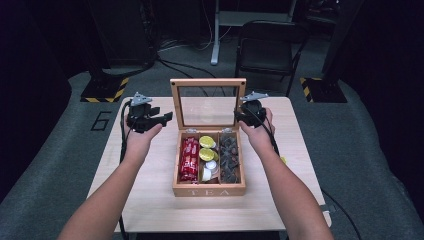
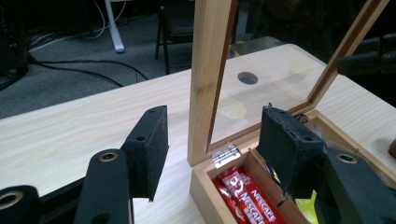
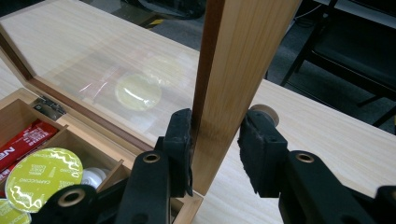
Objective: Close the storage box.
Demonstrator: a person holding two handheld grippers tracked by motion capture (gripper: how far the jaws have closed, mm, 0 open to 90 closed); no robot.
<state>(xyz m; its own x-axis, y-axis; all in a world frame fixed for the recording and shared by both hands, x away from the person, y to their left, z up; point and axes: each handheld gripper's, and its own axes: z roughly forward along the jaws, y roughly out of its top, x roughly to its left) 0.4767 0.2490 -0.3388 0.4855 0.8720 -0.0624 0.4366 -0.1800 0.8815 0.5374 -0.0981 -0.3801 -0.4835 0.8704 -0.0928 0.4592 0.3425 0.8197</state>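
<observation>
A black folding chair stands on grey floor beyond the table.

Dark room, grey floor, black folding chair

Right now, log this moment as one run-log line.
box: on table | lid: upright | right gripper: astride lid edge | left gripper: open

**Light wood table, one tea box**

Pale wood-grain table, rectangular, standing on grey carpeted floor. Directly on it, a wooden tea box, marked "TEA" on the front wall, set near the middle, slightly toward the right edge and closer to the near edge than the far one. Glass-paned lid raised upright at the box's far side. A round hole in the tabletop, seen through the glass.
</observation>
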